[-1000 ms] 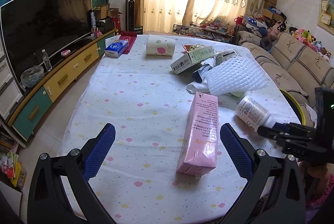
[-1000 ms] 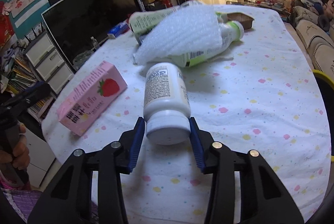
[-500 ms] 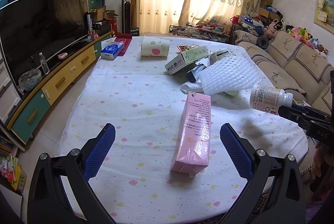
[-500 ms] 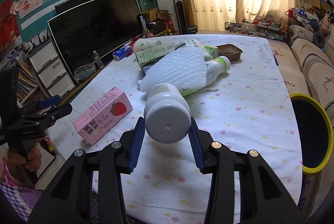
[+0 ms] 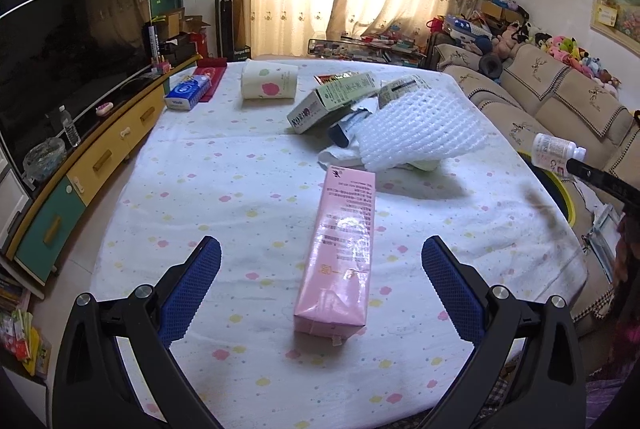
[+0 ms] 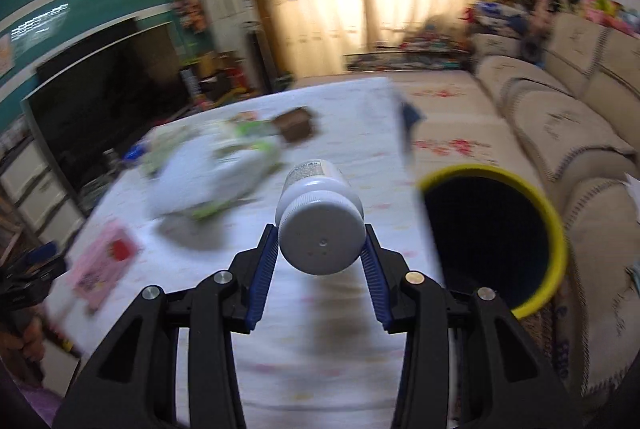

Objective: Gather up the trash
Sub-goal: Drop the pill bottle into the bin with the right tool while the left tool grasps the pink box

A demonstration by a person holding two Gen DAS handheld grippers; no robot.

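Observation:
My right gripper [image 6: 320,247] is shut on a white pill bottle [image 6: 322,237], cap toward the camera, held in the air above the table near its right edge. The bottle also shows in the left wrist view [image 5: 554,152]. A yellow-rimmed black bin [image 6: 492,233] stands just right of the table. My left gripper [image 5: 320,269] is open and empty, low over the table. A pink strawberry carton [image 5: 342,253] lies between its fingers, untouched. White foam netting [image 5: 416,127] covers a bottle and boxes behind it.
A green box [image 5: 332,101], a paper cup on its side [image 5: 270,85] and a blue tissue pack [image 5: 186,93] lie at the table's far end. A TV cabinet [image 5: 80,169] runs along the left, a sofa [image 5: 560,97] along the right.
My right gripper has lifted the pill bottle off the table and swung it right toward the yellow-rimmed bin. My left gripper has stayed open and drawn slightly back from the carton.

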